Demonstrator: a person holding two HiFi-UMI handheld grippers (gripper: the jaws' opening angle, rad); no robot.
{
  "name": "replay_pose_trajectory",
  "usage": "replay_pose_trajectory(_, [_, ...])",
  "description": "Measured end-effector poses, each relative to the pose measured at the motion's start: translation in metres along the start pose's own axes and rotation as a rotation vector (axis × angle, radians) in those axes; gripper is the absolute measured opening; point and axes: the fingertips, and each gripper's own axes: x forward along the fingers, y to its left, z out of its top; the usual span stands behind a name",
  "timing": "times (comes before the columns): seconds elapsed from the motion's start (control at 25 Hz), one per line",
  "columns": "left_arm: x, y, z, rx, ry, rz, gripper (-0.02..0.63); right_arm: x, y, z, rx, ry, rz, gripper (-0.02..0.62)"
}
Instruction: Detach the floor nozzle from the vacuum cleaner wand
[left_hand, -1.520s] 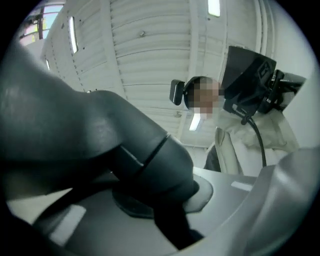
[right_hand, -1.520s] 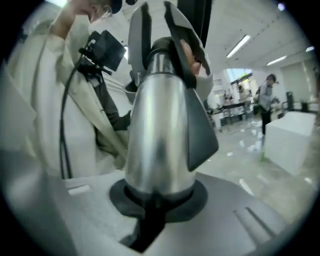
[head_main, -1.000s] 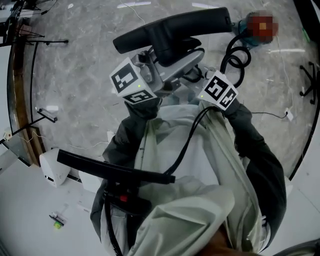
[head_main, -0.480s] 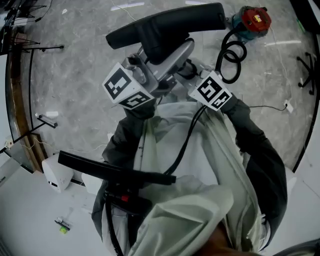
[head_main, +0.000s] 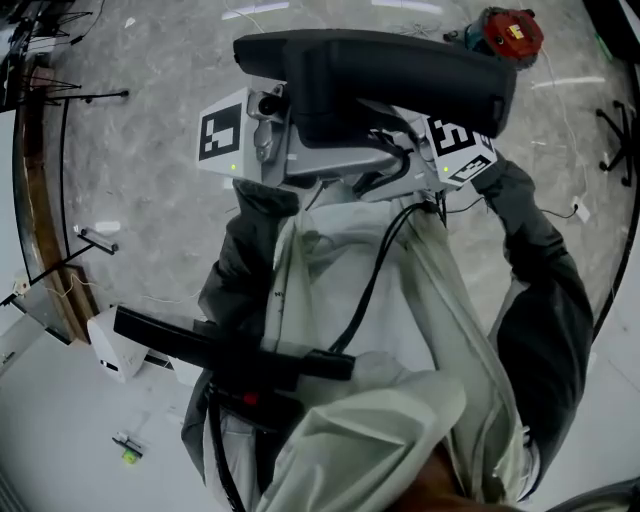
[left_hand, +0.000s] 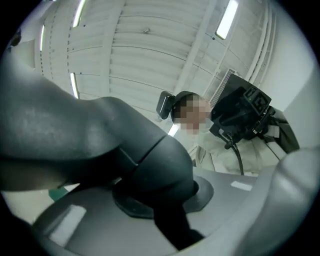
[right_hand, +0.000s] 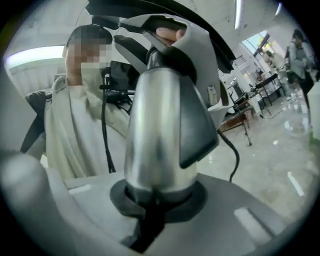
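In the head view the black floor nozzle (head_main: 370, 70) lies level across the top, close to the camera. Both grippers are raised under it. My left gripper (head_main: 290, 140) is shut on the nozzle's dark curved neck (left_hand: 150, 160), which fills the left gripper view (left_hand: 165, 205). My right gripper (head_main: 435, 150) is shut on the silver wand end (right_hand: 160, 135), which stands up from its jaws (right_hand: 155, 205) and carries a dark grey latch piece (right_hand: 197, 125). The place where neck and wand meet is hidden.
A red machine (head_main: 510, 32) stands on the grey floor at the back right. A white box (head_main: 112, 345) and thin black stands (head_main: 60, 95) are at the left. A black strap bar (head_main: 230, 350) crosses the person's pale jacket. Another person (right_hand: 299, 50) stands by distant tables.
Both grippers have risen toward the head camera and tipped upward with the nozzle. The nozzle now looks larger, lies level, and covers the black hose coil seen earlier.
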Motion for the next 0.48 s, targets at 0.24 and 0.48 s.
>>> replay_pose_trajectory(0.24, [-0.006,0.029,-0.004,-0.004,0.037,0.258,0.075,-0.009,-0.046,0.000,-0.033,-0.039,-0.498,0.037])
replay_pose_trajectory(0.48, [-0.036,0.077,-0.009,0.045,0.100,0.684,0.075,-0.051,-0.110,-0.003,-0.035,-0.037,-1.222,0.035])
